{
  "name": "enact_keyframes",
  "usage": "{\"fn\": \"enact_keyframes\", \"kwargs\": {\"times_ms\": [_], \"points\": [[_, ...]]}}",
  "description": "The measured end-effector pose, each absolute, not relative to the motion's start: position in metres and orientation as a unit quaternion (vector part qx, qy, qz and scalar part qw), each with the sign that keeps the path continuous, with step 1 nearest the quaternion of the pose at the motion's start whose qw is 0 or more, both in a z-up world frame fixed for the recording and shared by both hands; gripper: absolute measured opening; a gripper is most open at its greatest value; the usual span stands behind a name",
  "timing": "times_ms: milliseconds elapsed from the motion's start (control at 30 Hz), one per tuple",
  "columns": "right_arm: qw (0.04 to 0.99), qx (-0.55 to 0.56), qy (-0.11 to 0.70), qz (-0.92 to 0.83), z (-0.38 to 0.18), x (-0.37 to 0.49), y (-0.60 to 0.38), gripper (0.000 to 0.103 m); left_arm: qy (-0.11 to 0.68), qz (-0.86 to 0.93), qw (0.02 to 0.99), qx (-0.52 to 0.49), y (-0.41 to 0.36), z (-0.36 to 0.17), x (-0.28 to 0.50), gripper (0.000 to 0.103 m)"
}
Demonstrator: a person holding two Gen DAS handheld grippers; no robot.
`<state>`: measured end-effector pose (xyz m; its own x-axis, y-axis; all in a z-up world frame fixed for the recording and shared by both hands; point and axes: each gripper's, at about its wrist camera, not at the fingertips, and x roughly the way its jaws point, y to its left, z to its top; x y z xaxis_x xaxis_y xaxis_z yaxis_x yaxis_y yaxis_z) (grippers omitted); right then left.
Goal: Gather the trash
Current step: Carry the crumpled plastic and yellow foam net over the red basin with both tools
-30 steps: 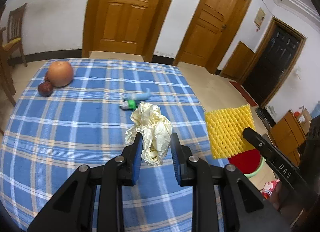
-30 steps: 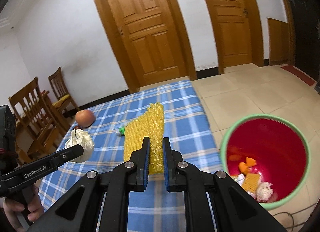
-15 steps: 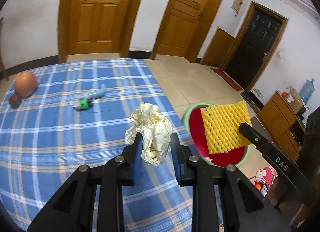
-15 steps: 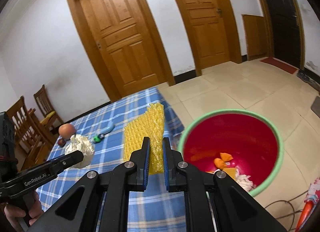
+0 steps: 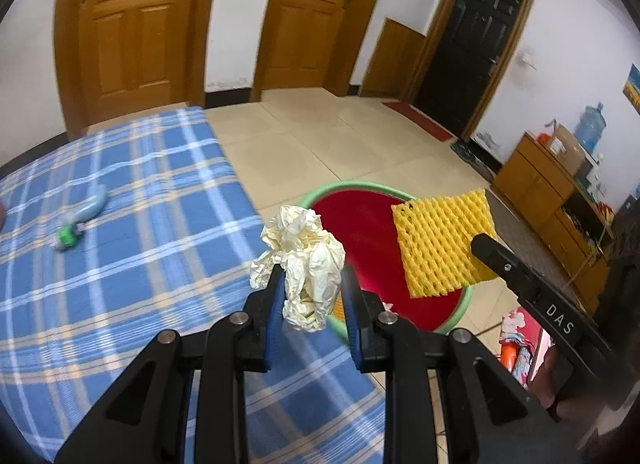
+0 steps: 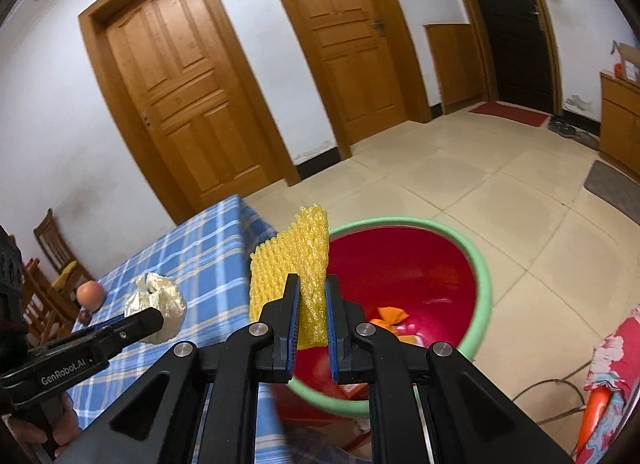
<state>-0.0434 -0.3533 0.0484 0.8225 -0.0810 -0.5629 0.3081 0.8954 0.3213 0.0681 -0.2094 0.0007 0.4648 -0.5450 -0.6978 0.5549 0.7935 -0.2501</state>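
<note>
The left gripper (image 5: pixel 308 296) squeezes a crumpled ball of pale paper (image 5: pixel 304 264), and its jaws are closed snug on the paper's lower part. The right gripper (image 6: pixel 312 304) pinches a yellow foam net (image 6: pixel 292 276) with its jaws almost fully closed, because the net is so thin. The red bin with the green rim (image 6: pixel 486 276) stands on the floor just beside the table with the blue checked cloth (image 5: pixel 120 224). In the left view the net hangs above the bin, while the paper ball is near the bin's rim, on the table side of it. Some things could go wrong here. The paper ball is light and sits close to the rim, so if it is let go too soon it may bounce off the rim or land on the cloth. The net is floppy and could catch on a jaw and not drop. Both grippers are close together over the bin, so they might bump. Both point forward and slant down toward the bin. A little blue and green thing (image 5: pixel 82 218) lies on the cloth, well away from the bin, so the job looks unfinished.
</note>
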Motion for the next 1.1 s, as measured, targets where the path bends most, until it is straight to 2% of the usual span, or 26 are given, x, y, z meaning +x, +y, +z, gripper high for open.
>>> {"fn": "enact_keyframes", "kwargs": {"times_ms": [433, 933, 967, 1033, 1100], "points": [[0.919, 0.220, 0.287, -0.156, 0.029, -0.051, -0.396, 0.012, 0.424, -0.355, 0.832, 0.038, -0.268, -0.021, 0.078, 0.026], [0.905, 0.239, 0.307, -0.173, 0.004, -0.048, -0.417, 0.012, 0.443, -0.363, 0.817, 0.064, -0.295, -0.041, 0.079, 0.027], [0.904, 0.241, 0.308, -0.173, 0.002, -0.047, -0.418, 0.013, 0.444, -0.364, 0.816, 0.066, -0.295, -0.042, 0.079, 0.028], [0.902, 0.244, 0.310, -0.174, 0.000, -0.046, -0.418, 0.014, 0.444, -0.361, 0.817, 0.070, -0.296, -0.042, 0.078, 0.039], [0.902, 0.246, 0.311, -0.173, -0.001, -0.046, -0.419, 0.014, 0.441, -0.359, 0.819, 0.071, -0.296, -0.042, 0.077, 0.043]]}}
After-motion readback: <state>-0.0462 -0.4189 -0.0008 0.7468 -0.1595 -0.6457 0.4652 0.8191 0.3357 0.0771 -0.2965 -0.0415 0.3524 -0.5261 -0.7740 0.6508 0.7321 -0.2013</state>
